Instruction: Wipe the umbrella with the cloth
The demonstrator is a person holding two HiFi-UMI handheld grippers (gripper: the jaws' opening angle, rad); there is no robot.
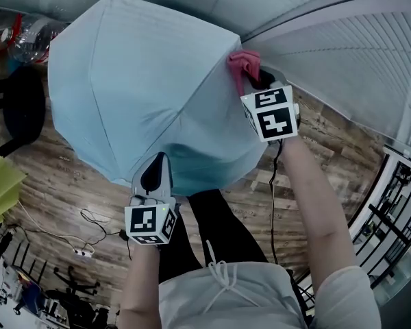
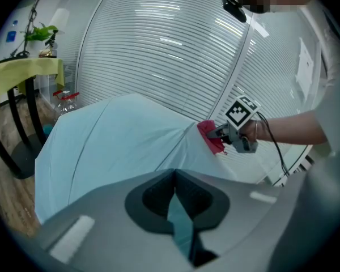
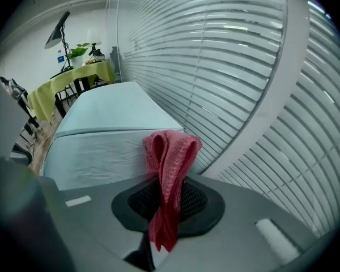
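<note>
One open pale-blue umbrella (image 1: 144, 81) is held out in front of the person; it looks light, with a thin canopy likely to yield under pressure; the left gripper (image 2: 175, 205) has its jaws pinched on the canopy's near hem, a sensible hold; the right gripper (image 3: 167, 203) is clamped on the single soft pink cloth (image 3: 169, 157), at the canopy's right edge.

Head view steeply downward, both gripper views low and close, umbrella (image 1: 144, 88) common to all.
</note>
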